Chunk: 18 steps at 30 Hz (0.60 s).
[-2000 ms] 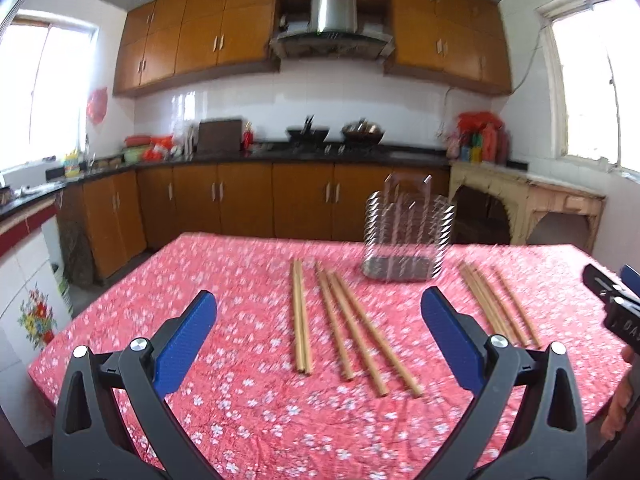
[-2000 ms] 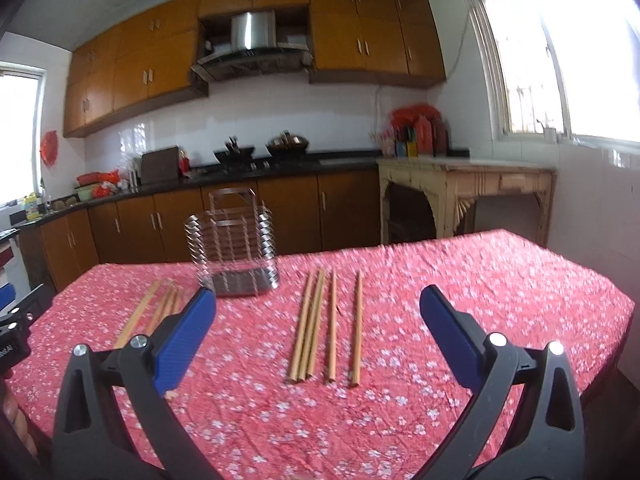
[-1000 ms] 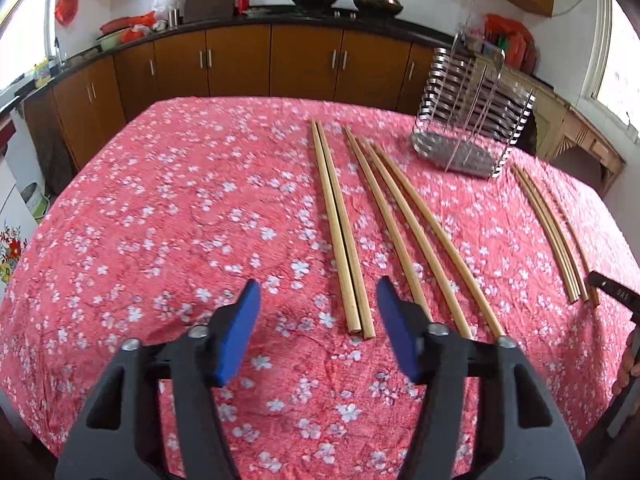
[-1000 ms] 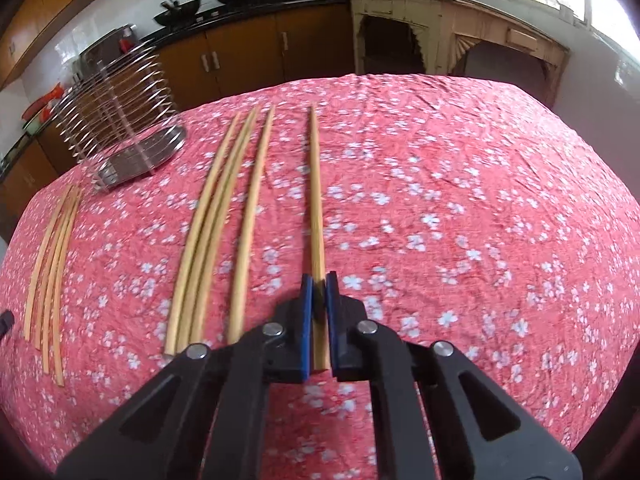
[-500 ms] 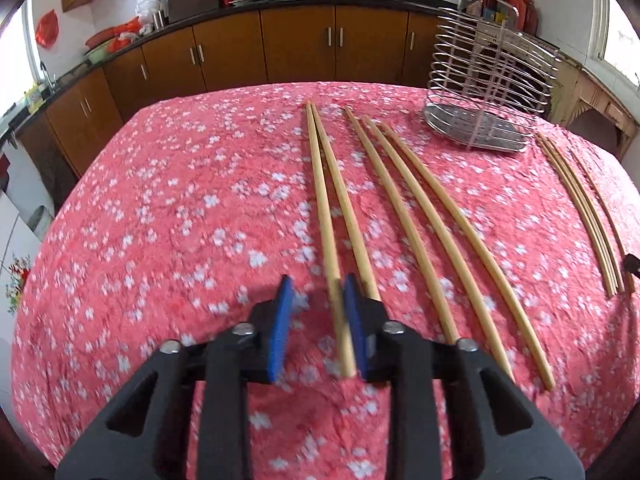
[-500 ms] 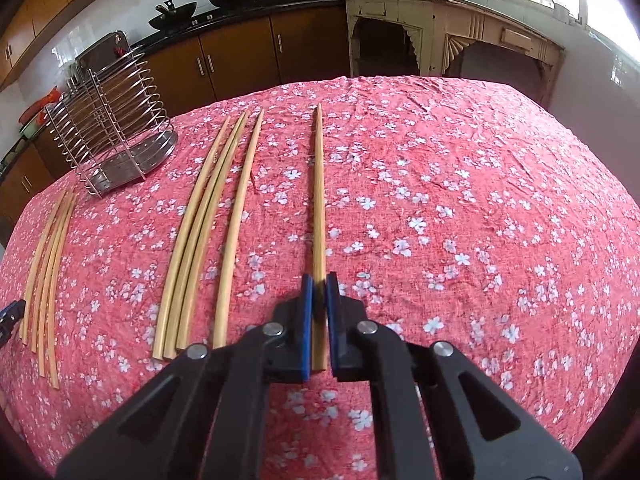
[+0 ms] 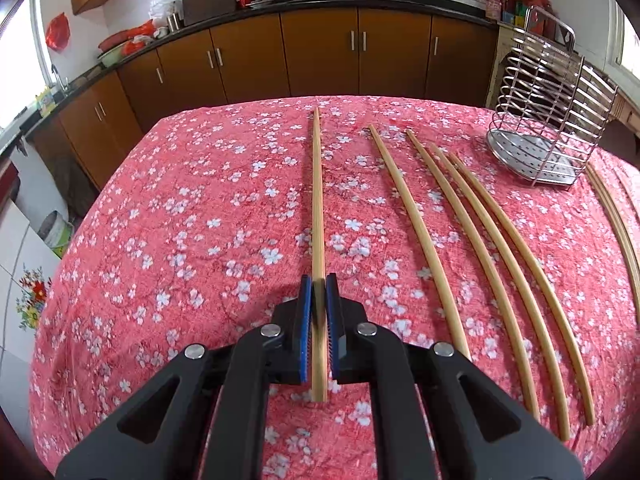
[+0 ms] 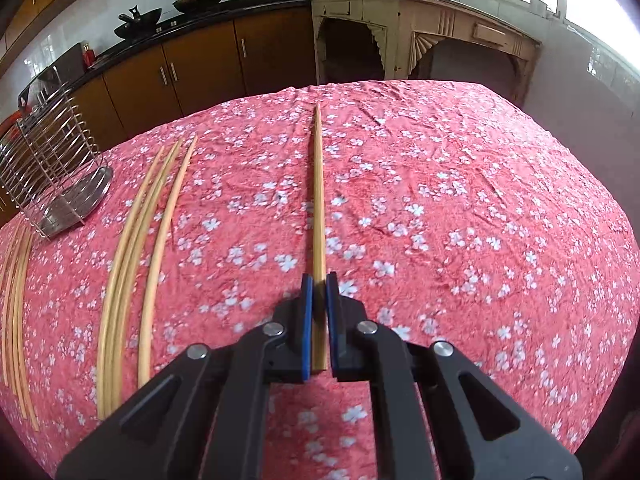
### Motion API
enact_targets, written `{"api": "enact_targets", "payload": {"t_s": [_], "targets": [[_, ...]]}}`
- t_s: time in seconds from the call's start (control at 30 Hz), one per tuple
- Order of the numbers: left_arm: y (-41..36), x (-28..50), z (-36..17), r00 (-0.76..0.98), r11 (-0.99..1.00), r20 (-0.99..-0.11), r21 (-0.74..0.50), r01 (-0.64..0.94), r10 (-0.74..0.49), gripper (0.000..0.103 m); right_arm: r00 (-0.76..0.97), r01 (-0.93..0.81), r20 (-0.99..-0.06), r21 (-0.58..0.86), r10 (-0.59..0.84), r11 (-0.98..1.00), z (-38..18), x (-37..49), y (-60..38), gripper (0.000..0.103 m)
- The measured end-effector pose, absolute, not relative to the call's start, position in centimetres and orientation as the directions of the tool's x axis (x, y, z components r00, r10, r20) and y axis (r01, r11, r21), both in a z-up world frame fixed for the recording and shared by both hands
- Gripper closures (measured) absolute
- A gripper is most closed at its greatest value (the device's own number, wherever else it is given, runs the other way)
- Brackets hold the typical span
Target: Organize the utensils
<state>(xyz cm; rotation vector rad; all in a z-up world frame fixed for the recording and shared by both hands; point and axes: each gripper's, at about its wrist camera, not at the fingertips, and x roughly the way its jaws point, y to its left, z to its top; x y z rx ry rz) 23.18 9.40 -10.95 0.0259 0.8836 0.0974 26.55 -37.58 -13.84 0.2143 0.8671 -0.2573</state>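
Several long bamboo chopsticks lie on a table with a red flowered cloth (image 7: 180,220). My left gripper (image 7: 319,292) is closing tight, and its blue pads press the near end of the leftmost chopstick (image 7: 317,200), which points away from me. Several loose chopsticks (image 7: 472,248) lie to its right. My right gripper (image 8: 319,286) is shut on the near end of another chopstick (image 8: 318,184). Three loose chopsticks (image 8: 152,240) lie to the left of it, and a further bundle (image 8: 16,320) sits at the left edge.
A wire utensil rack (image 7: 552,128) stands on the table at the back right in the left wrist view, and the rack (image 8: 52,168) is at the far left in the right wrist view. More chopsticks (image 7: 616,220) lie beyond it. Kitchen cabinets (image 7: 320,56) run behind the table.
My left gripper came down over the leftmost chopstick and closed on it, and it now lies apart from its neighbour. My right gripper, still shut, drew its chopstick rightward from the other three.
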Motion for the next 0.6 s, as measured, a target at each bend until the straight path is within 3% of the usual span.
{"api": "enact_targets", "payload": {"t_s": [0.03,0.07,0.17,0.6], "targets": [[9.6,22.7,-10.9,0.633,0.997,-0.77,0.043,-0.069,0.077,0.094,0.621,0.306,-0.774,0.089,-0.128,0.948,-13.8,26.4,-37.7,0.09],[9.7,22.2,-10.9,0.636,0.998,-0.769,0.031,-0.061,0.063,0.088,0.623,0.302,-0.772,0.089,-0.126,0.949,-13.9,26.2,-37.7,0.083],[9.4,20.7,-10.5,0.65,0.998,-0.758,0.034,-0.048,0.057,0.065,0.627,0.286,-0.766,0.06,-0.14,0.956,-14.0,25.5,-37.2,0.079],[9.1,19.1,-11.0,0.627,0.998,-0.777,0.017,-0.052,0.046,0.063,0.627,0.283,-0.764,0.045,-0.149,0.958,-14.1,24.9,-36.5,0.077]]}}
